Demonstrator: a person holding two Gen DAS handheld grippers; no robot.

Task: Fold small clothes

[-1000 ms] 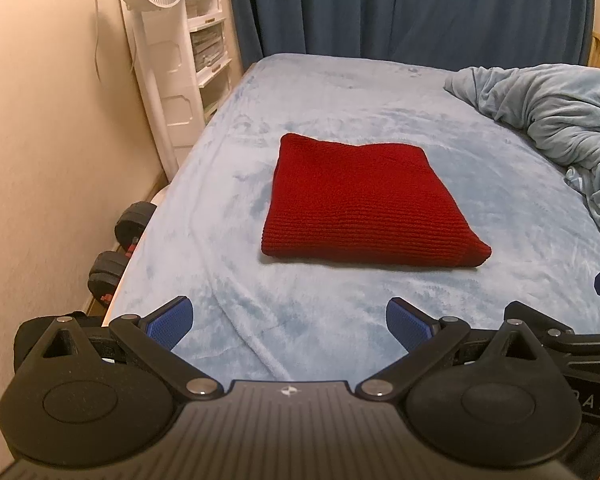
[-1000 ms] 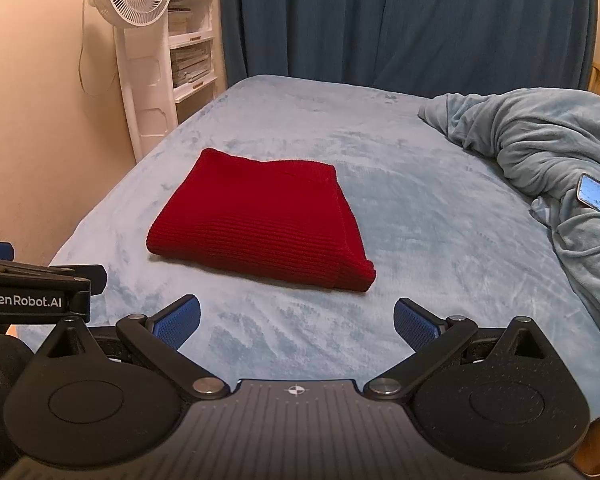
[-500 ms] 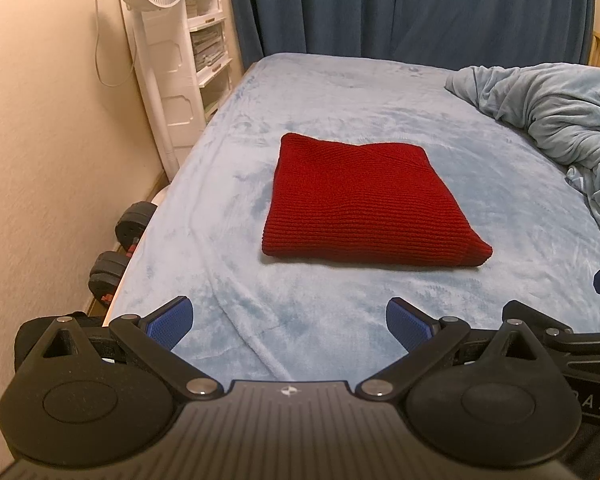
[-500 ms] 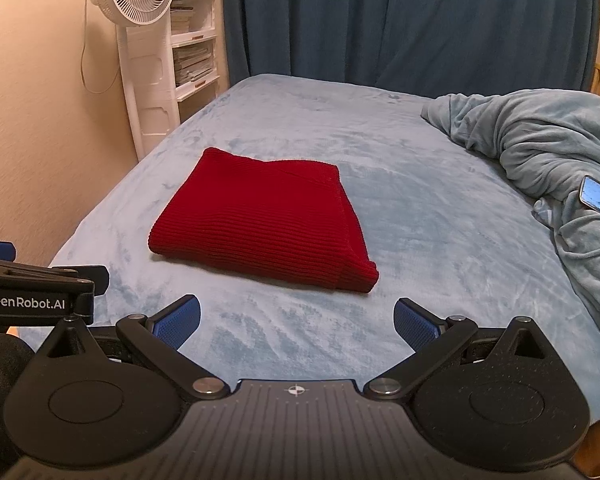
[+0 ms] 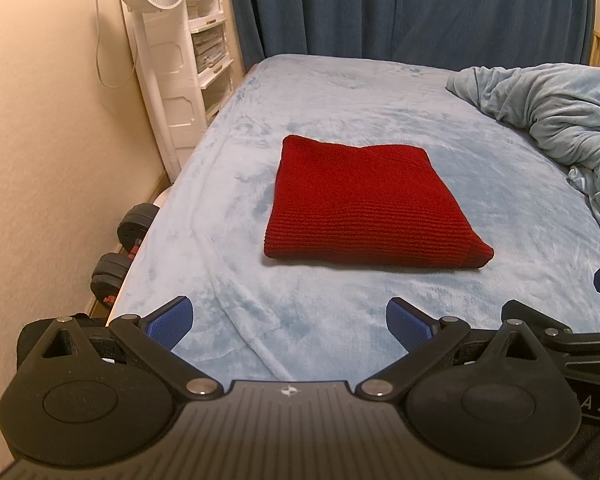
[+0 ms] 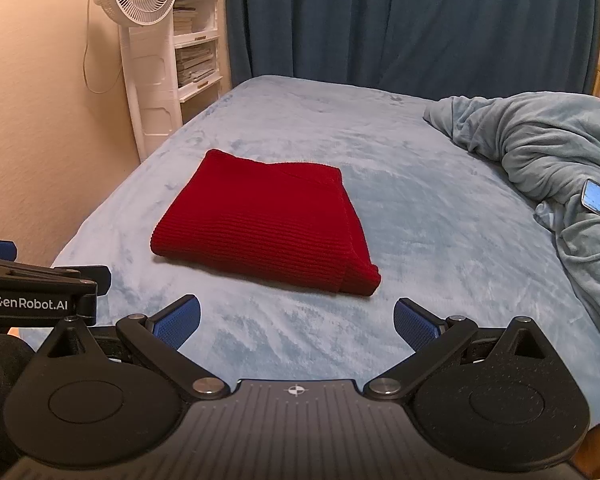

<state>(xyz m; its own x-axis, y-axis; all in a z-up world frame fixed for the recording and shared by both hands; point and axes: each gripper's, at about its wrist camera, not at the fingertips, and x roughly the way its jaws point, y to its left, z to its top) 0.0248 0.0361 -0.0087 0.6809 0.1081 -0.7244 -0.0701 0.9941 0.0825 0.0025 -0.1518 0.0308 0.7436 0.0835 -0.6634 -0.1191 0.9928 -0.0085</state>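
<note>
Red knit [image 5: 364,208] lies folded on bed [image 5: 340,92]; left claw [image 5: 290,320] and right claw [image 6: 296,322] gape wide, empty.

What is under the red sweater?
The red sweater lies folded flat on the bed, so the fuzzy light blue cover shows all around it. The cover right beneath it is hidden, and so are the sweater's inner folded layers.

Both wrist cameras are looking forward and slightly down along the bed [image 5: 340,92] toward the curtain [image 5: 412,4], from low at its near end. Each is sharing the folded red knit [image 5: 364,204], seen well ahead; the right view is sitting further right.
</note>
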